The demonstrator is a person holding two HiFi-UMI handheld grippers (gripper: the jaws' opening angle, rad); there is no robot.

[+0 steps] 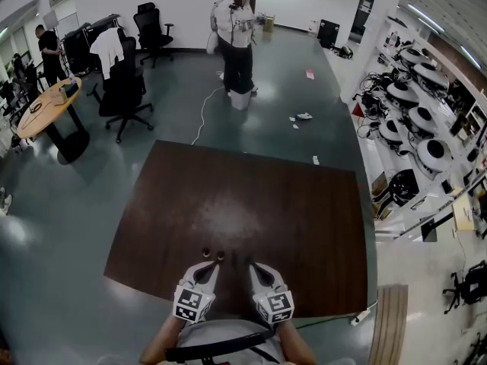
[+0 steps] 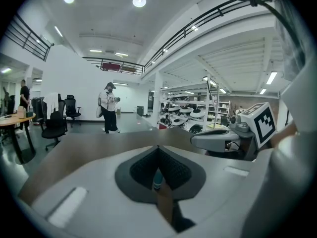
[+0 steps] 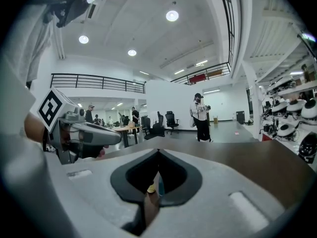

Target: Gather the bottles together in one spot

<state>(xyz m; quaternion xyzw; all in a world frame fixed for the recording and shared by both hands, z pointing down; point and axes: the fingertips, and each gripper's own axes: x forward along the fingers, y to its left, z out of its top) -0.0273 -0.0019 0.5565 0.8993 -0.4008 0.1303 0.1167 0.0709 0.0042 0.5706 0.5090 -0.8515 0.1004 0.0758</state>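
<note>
Table [image 1: 289,204]: task looks essentially complete (judged from layout only). Just two are in sight, one bottle [image 1: 205,252] close beside the second bottle [image 1: 221,255], upright near the middle of the near edge, with nothing else visible to fetch. Left claw [image 1: 211,267] and right claw [image 1: 255,268] are both fully closed and empty; the pair stands just beyond the left claw's tips.

Three cameras, all at the table's near edge

The head view looks steeply down over the dark table [image 1: 243,204] from above its near edge. The left gripper [image 1: 210,268] view and right gripper [image 1: 256,268] view sit low and close over the tabletop, facing the far edge. All three share the table and the standing person [image 1: 237,40].
</note>
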